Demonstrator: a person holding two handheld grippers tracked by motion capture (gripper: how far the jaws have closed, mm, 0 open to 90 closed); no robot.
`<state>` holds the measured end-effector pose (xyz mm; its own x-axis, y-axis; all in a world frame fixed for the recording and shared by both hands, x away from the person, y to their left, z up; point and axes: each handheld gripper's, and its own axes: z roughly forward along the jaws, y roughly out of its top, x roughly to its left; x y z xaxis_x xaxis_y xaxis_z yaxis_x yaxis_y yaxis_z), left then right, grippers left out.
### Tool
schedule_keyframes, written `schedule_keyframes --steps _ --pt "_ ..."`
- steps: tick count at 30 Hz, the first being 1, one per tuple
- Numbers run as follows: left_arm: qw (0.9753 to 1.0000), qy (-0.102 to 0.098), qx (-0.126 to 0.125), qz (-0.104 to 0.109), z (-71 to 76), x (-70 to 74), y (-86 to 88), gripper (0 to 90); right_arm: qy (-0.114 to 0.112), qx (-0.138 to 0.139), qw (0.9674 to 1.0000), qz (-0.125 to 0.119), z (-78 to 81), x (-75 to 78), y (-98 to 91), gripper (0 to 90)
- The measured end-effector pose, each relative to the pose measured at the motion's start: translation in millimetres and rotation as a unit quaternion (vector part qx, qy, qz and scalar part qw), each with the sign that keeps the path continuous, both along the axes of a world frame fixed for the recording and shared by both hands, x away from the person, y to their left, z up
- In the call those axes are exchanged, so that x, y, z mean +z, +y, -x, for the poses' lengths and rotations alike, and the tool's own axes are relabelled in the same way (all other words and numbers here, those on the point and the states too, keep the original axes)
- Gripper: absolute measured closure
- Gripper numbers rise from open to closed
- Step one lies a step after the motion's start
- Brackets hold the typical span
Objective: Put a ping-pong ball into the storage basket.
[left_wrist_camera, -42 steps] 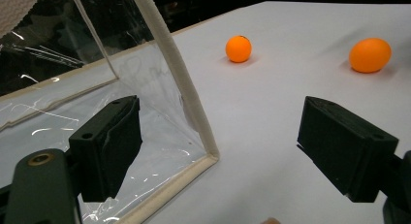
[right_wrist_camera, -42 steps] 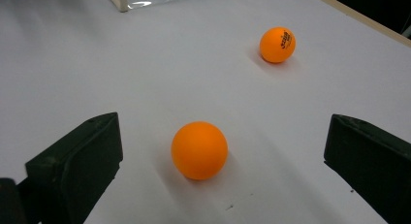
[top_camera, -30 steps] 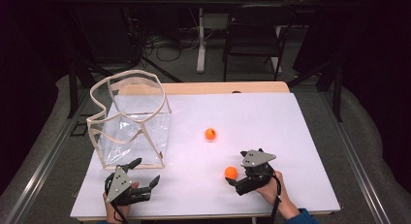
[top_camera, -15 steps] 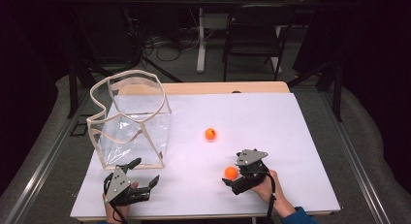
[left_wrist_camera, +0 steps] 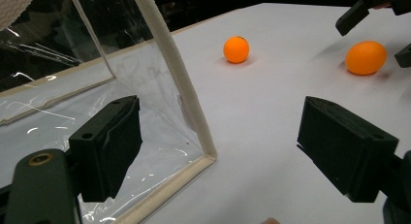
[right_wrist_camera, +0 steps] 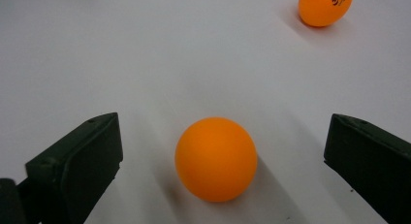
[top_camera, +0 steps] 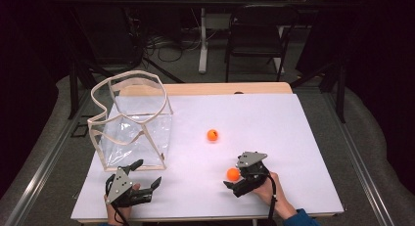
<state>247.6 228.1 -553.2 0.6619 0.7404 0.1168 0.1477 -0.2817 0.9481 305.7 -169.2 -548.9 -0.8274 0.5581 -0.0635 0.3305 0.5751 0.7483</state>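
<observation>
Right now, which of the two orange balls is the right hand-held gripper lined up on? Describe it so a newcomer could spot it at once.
Start at the white table and find the right hand-held gripper near its front edge. The nearer orange ball sits on the table between its open jaws, untouched. Unlike the farther orange ball, which lies alone mid-table and carries dark print, this one shows a plain face.

Glossy clear plastic bag (top_camera: 132, 133), matt orange balls (right_wrist_camera: 216, 158)
</observation>
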Motion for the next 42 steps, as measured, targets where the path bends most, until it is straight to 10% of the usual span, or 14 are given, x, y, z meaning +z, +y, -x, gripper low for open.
schedule_keyframes --steps 23,42 --pt "1.0000 0.002 -0.004 -0.003 1.2 0.1 1.1 15.8 0.000 -0.001 0.9984 0.056 7.6 -7.3 5.6 31.2" --pt "1.0000 0.006 -0.005 -0.005 0.6 -0.4 0.7 15.8 -0.006 -0.013 0.9984 0.055 6.4 -5.7 2.9 50.7"
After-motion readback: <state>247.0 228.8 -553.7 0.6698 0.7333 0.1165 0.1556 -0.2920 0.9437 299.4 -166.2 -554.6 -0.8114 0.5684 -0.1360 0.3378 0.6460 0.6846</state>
